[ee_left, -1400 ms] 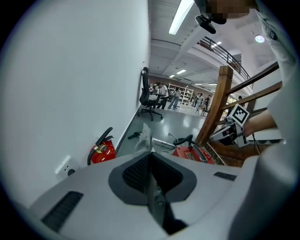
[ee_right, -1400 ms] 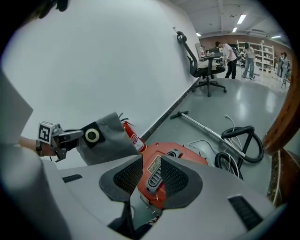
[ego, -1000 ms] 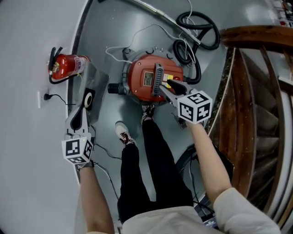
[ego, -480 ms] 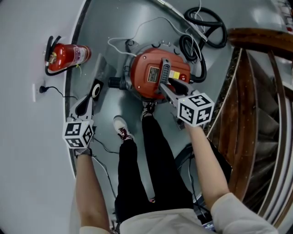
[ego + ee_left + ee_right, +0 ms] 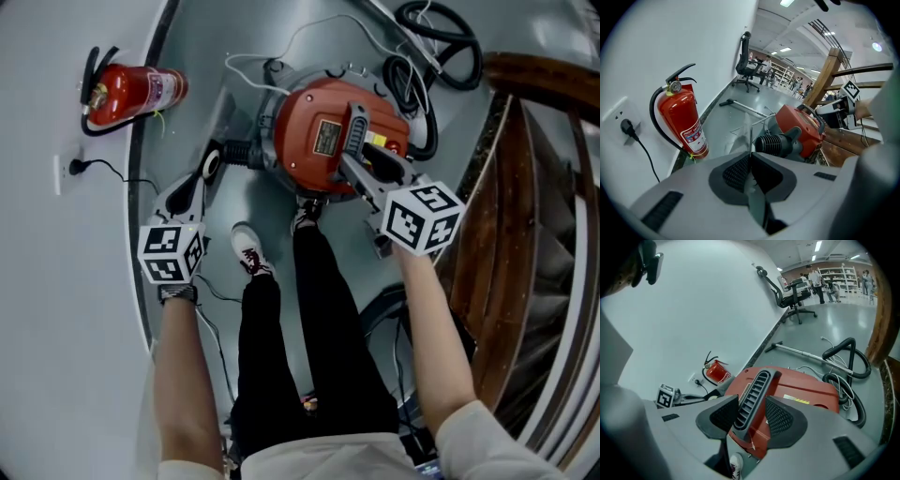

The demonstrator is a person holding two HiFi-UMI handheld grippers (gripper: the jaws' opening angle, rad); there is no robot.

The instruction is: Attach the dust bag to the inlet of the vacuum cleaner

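The red vacuum cleaner (image 5: 323, 141) stands on the grey floor, its black ribbed inlet (image 5: 246, 150) facing left. My left gripper (image 5: 192, 192) is shut on the dust bag, a thin grey sheet seen edge-on between the pads (image 5: 750, 136). The bag's ringed collar (image 5: 211, 167) hangs just left of the inlet (image 5: 776, 143), apart from it. My right gripper (image 5: 361, 173) straddles the vacuum's black handle (image 5: 752, 397). Its jaws have just been opening, with the handle between them and a sliver of red showing beside the right pad.
A red fire extinguisher (image 5: 131, 91) lies by the white wall, near a socket with a plug (image 5: 70, 169). A coiled black hose (image 5: 441, 37) and white cable lie behind the vacuum. A wooden stair railing (image 5: 530, 187) runs along the right. The person's shoe (image 5: 248, 251) rests below the inlet.
My left gripper has come down with the bag, and its collar now sits closer to the inlet. The right gripper stays over the handle.
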